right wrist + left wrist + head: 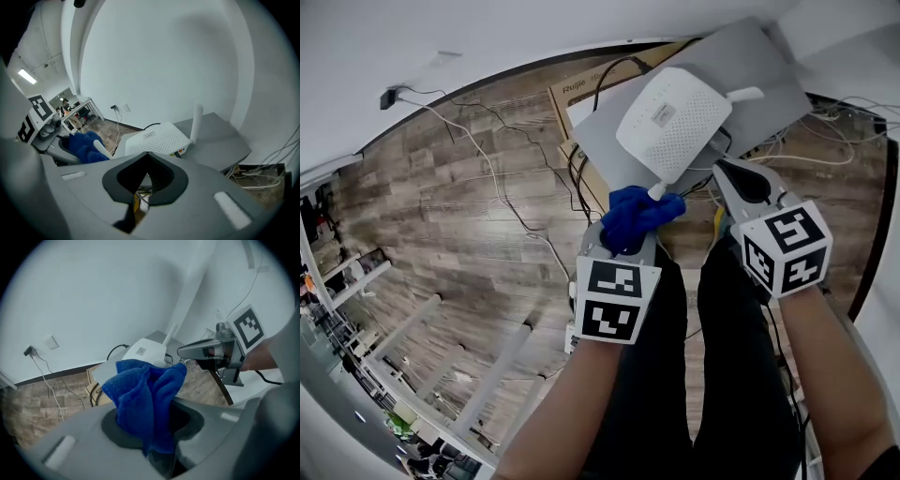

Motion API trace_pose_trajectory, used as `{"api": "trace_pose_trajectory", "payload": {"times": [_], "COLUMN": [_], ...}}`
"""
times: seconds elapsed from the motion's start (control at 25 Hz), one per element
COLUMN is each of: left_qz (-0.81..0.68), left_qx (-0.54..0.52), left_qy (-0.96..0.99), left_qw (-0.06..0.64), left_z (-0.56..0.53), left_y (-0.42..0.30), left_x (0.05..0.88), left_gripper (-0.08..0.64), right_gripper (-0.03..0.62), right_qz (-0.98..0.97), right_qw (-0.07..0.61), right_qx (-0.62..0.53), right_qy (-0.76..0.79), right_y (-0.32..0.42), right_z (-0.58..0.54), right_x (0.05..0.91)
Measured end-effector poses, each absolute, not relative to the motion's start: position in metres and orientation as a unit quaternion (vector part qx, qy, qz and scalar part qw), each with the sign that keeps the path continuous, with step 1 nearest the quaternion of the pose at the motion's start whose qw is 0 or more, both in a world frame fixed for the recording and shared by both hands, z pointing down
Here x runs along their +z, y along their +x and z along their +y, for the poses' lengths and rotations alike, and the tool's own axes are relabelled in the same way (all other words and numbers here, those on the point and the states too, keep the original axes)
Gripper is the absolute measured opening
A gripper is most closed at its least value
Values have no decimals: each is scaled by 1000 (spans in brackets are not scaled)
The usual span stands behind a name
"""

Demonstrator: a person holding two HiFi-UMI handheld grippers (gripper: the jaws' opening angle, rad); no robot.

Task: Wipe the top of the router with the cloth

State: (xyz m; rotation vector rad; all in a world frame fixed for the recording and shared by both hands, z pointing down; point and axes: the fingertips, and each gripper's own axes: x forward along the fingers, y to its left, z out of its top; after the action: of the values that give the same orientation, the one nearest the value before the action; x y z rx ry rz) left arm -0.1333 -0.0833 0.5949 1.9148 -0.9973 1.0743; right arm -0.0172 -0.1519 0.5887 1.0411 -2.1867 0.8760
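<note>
One router (673, 120) on grey board (769, 86), wood floor (469, 211); left gripper (626, 234) jaws clamp cloth (642, 211); right gripper (149, 155) jaws together.

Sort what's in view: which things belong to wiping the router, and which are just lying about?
Job: router; blue cloth; left hand-held gripper, clamped on it.
Lying about: cardboard box; floor cables; right hand-held gripper, shut and idle.
</note>
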Motion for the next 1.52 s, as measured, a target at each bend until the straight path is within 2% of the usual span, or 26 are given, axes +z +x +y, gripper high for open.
{"api": "trace_pose_trajectory", "payload": {"times": [0.2, 0.36, 0.56, 0.72, 0.92, 1.08, 1.52], "left_qz": [-388, -405, -461, -487, -494, -511, -534], "left_qx": [403, 369, 259, 171, 85, 48, 38], "left_qy": [754, 776, 819, 845, 864, 858, 845], "left_qw": [344, 312, 223, 138, 53, 14, -2], "left_z": [-89, -116, -177, -214, -217, -205, -197], "left_y": [-125, -113, -104, -97, -100, -105, -106], "left_x": [540, 465, 311, 170, 20, -30, -39], "left_gripper": [229, 229, 229, 227, 227, 227, 227], "right_gripper": [22, 23, 21, 21, 21, 21, 20], "right_qz": [-821, -829, -841, -852, -858, -853, -833], "right_qw": [263, 239, 184, 107, 39, 18, 30], "right_qx": [308, 283, 208, 123, 49, 24, 13], "right_qy": [403, 420, 465, 497, 509, 520, 552], "right_y": [-15, -17, -21, -23, -27, -22, -23], "right_z": [-160, -170, -191, -213, -202, -191, -185], "right_x": [533, 451, 292, 142, 4, -32, -43]}}
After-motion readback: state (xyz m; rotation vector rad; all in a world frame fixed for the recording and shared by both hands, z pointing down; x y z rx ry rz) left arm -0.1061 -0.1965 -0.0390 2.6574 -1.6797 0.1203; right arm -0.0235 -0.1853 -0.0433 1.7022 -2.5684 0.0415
